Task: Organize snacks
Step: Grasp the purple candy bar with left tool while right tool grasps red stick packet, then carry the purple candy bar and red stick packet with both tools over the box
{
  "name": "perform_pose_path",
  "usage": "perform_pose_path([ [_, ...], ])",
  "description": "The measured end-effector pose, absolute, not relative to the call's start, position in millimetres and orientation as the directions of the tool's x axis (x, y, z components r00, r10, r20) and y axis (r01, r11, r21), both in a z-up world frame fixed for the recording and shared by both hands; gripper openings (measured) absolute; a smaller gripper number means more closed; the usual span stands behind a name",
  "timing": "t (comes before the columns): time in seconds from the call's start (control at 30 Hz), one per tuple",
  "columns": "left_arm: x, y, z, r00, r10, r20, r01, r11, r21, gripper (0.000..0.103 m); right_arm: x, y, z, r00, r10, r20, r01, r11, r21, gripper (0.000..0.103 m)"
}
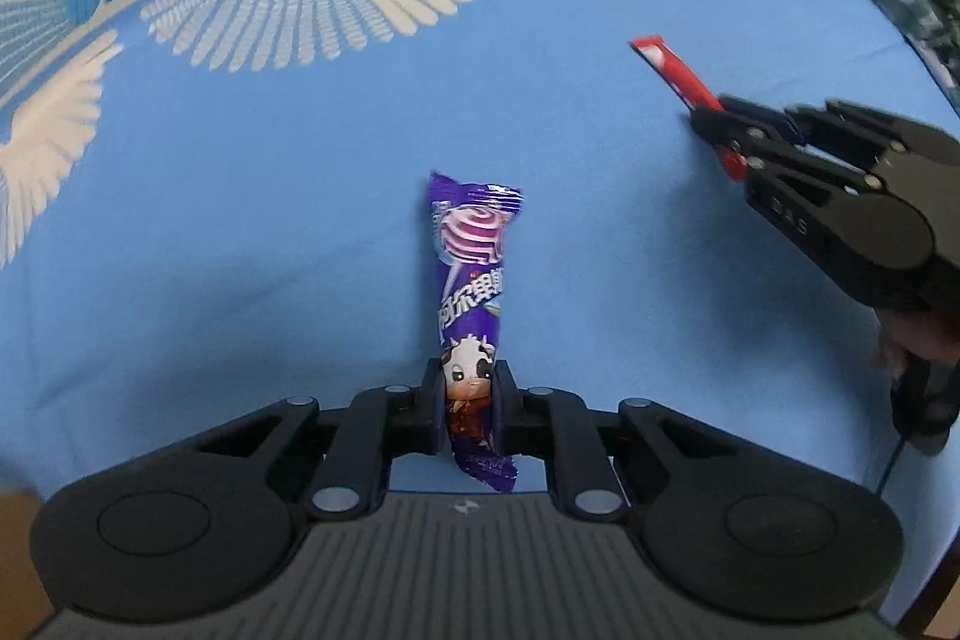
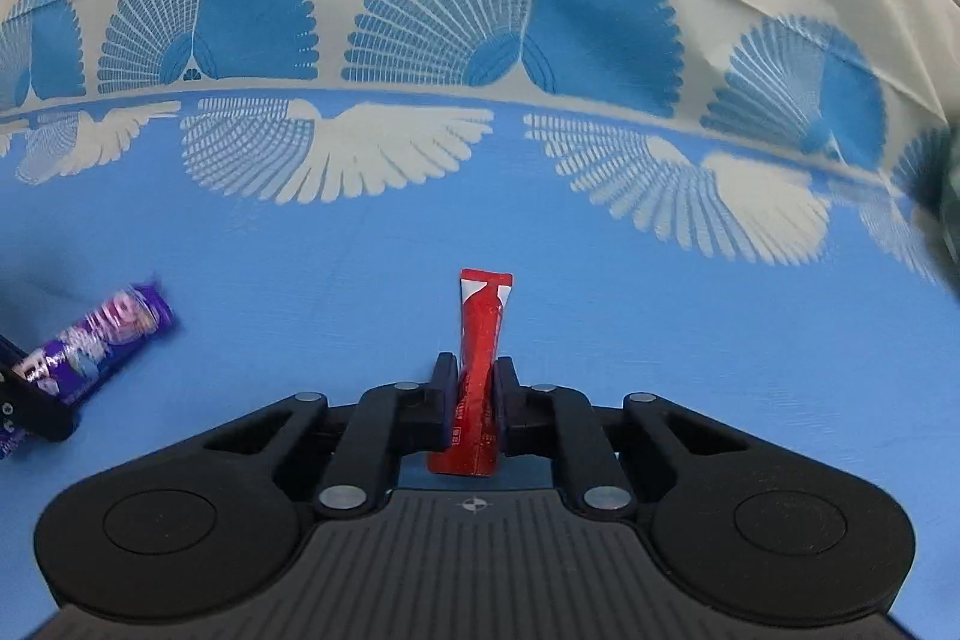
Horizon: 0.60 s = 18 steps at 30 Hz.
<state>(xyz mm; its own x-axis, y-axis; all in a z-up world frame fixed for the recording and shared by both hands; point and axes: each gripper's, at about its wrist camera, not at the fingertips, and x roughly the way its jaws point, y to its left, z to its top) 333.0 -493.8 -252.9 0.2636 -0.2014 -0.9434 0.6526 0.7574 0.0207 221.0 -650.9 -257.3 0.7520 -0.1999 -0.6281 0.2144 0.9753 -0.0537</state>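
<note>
**Two thin wrappers, two low grips**

Both risks come from where the jaws bite. The left tongs point(image 1: 469, 403) are closed tight on the purple lollipop packet point(image 1: 474, 280) near its lower end, so most of the packet stands free toward 12 o'clock; in my judgement a quick swing could make that long end flop or let the slick film slide through the pads. The right tongs point(image 2: 476, 403) are likewise clamped on the red stick packet point(image 2: 478, 340) low down, with its sealed tip pointing to 12 o'clock, and a thin sachet like that may twist or slip out if it is lifted fast.

Both packets sit over the blue patterned cloth point(image 1: 240, 190); whether they still touch it I cannot tell. From the left camera, the right tongs and red packet appear at about 2 o'clock, well apart from the purple one. From the right camera, the purple packet shows at 9 o'clock.
</note>
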Motion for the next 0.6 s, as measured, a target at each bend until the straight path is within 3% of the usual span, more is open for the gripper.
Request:
perform_pose_path([
  [0.17,294.0,-449.7,-222.4,0.276,-0.226,-0.934,0.605,0.796,-0.013,0.015,156.9,-619.4,-240.5,0.730,-0.204,-0.652,0.297,0.954,0.033,0.012],
  [0.4,196.8,-373.2,-149.8,0.344,-0.271,-0.899,0.595,0.803,-0.015,0.015,50.1,-536.9,-180.2,0.783,-0.177,-0.597,0.326,0.933,0.151,0.012],
  [0.6,118.6,-291.3,-88.6,0.401,-0.273,-0.874,0.553,0.833,-0.007,0.015,-26.2,-443.7,-107.4,0.851,-0.090,-0.517,0.249,0.937,0.246,0.012],
])
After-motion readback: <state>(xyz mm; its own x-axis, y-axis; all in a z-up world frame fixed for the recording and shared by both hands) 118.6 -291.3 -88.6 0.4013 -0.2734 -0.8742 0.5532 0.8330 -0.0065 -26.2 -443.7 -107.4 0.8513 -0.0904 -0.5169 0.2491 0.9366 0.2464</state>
